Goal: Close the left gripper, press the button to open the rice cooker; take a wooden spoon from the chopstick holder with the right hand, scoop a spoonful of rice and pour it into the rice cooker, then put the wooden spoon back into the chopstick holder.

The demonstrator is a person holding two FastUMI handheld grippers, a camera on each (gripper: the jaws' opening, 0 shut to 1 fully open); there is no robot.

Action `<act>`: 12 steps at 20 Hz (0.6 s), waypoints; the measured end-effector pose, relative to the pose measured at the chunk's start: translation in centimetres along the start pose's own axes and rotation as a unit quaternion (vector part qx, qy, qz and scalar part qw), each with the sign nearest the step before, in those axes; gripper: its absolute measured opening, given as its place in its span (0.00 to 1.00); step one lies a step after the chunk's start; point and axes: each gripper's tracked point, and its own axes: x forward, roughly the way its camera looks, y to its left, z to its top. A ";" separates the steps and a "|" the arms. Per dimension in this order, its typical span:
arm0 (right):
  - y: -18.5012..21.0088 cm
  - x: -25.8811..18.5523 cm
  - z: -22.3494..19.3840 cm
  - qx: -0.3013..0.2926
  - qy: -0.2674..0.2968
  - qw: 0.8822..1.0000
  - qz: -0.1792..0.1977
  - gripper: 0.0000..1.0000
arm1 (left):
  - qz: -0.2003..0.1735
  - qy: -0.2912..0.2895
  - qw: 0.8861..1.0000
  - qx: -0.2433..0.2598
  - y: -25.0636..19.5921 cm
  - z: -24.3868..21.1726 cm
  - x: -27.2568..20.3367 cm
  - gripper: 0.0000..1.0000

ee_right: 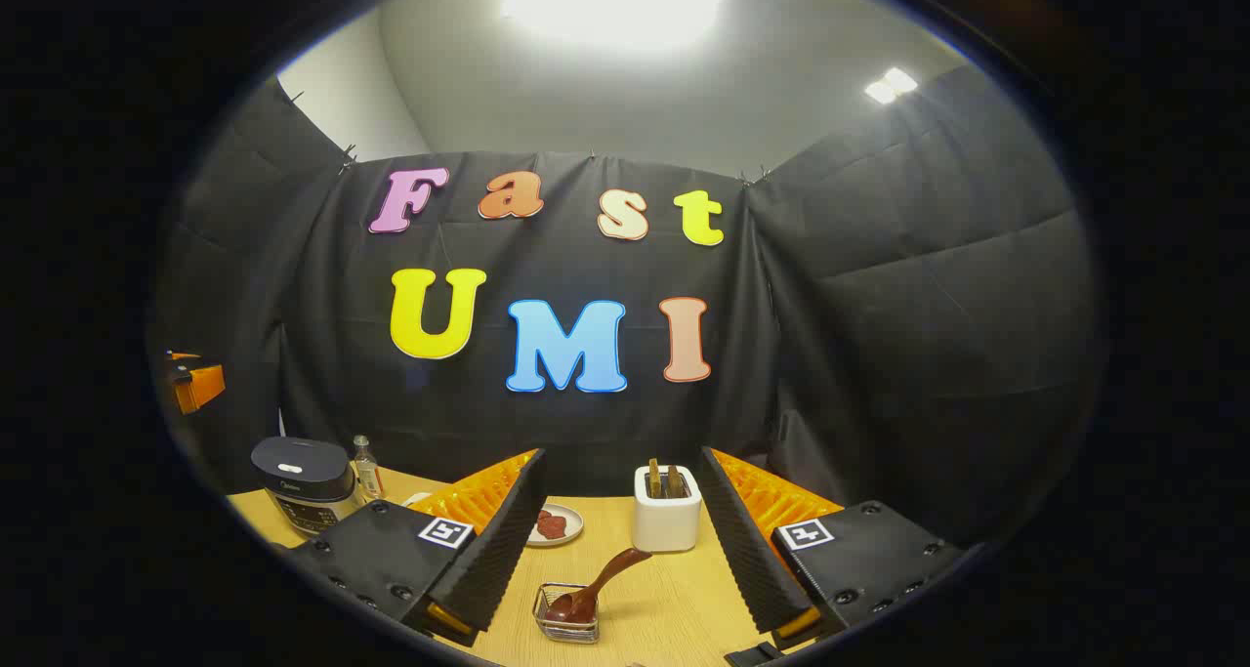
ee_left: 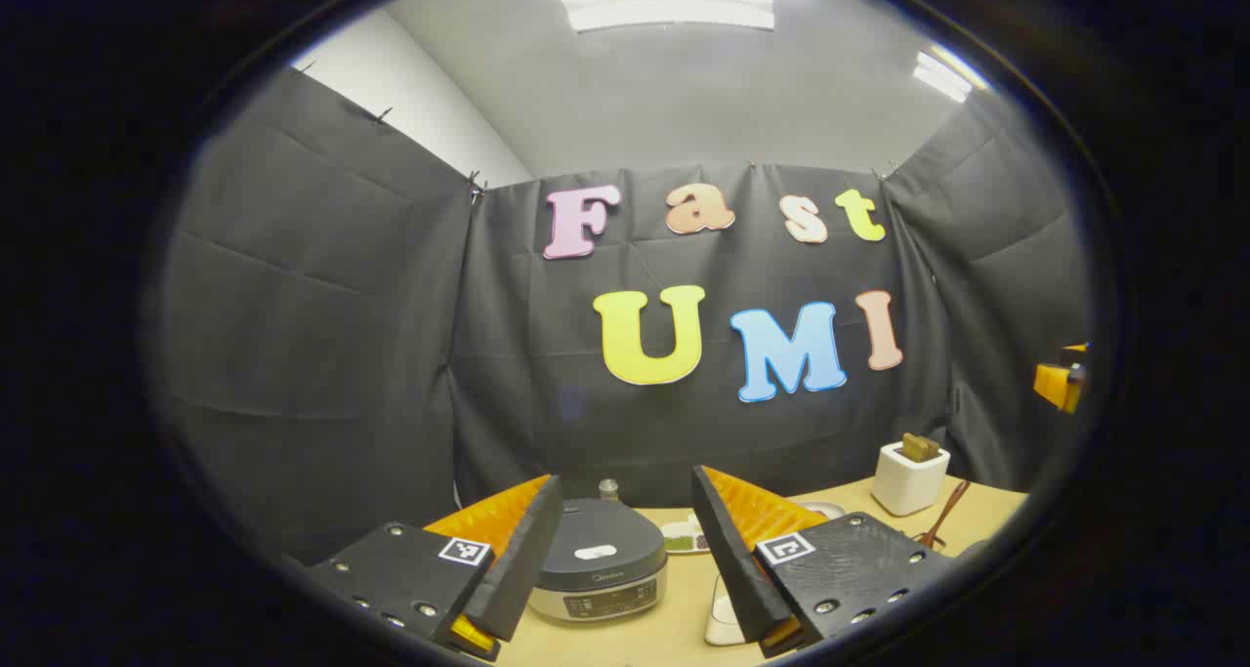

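The dark-lidded rice cooker (ee_left: 598,569) stands shut on the wooden table, straight ahead of my left gripper (ee_left: 625,483), whose fingers are spread wide and hold nothing. My right gripper (ee_right: 621,457) is open too and looks at the white chopstick holder (ee_right: 667,521), which has wooden handles sticking out of its top. In front of the holder a brown wooden spoon (ee_right: 598,581) leans with its bowl in a small clear square dish (ee_right: 566,620). The rice cooker (ee_right: 303,483) also shows far left in the right gripper view, and the holder (ee_left: 908,478) and spoon (ee_left: 944,513) far right in the left gripper view.
A small bottle (ee_right: 366,466) stands right behind the cooker. A plate with red food (ee_right: 557,524) lies mid-table, and a white object (ee_left: 723,616) lies near the left gripper's right finger. Black cloth walls close the table on three sides.
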 end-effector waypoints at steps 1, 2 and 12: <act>0.0 0.0 0.0 0.000 0.000 1.000 0.000 0.97 | 0.000 0.000 1.000 -0.001 -0.1 0.0 -0.1 0.83; 0.0 0.0 0.1 0.000 0.000 1.000 0.001 0.97 | -0.002 0.001 1.000 -0.001 -0.2 -0.1 -0.1 0.83; -0.1 0.4 0.2 -0.003 0.002 1.000 0.005 0.98 | -0.006 0.000 1.000 0.005 -0.6 0.5 0.0 0.83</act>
